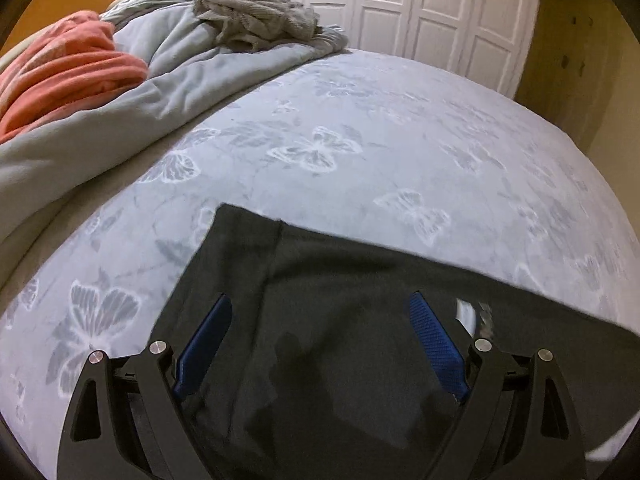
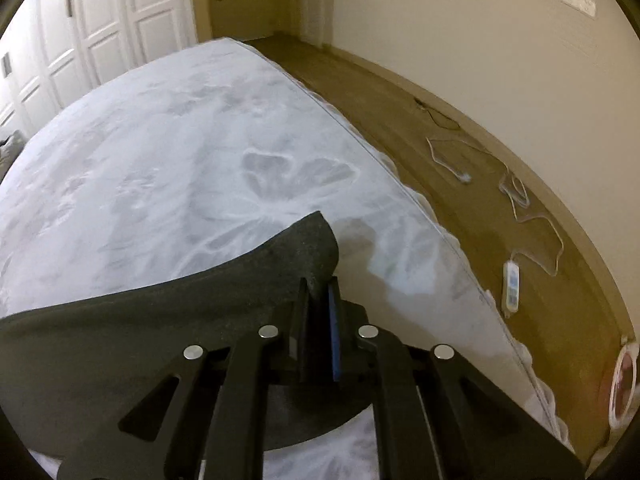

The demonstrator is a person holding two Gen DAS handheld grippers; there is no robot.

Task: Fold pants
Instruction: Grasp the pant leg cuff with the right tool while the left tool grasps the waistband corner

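Dark grey pants (image 1: 340,280) lie on a pale bed sheet with butterfly print (image 1: 320,148). My left gripper (image 1: 320,312) is open, its blue pads spread wide just above the pants, holding nothing. A white label (image 1: 466,312) shows on the pants by the right pad. In the right wrist view my right gripper (image 2: 320,284) is shut on a corner of the pants (image 2: 200,300) and lifts it off the sheet (image 2: 180,140); the raised corner curls up beyond the fingertips.
A rumpled grey duvet (image 1: 120,112), an orange blanket (image 1: 68,72) and a grey towel (image 1: 256,12) are heaped at the far left of the bed. White wardrobe doors (image 1: 420,12) stand behind. The bed edge (image 2: 400,184) drops to a wooden floor with cables (image 2: 520,196).
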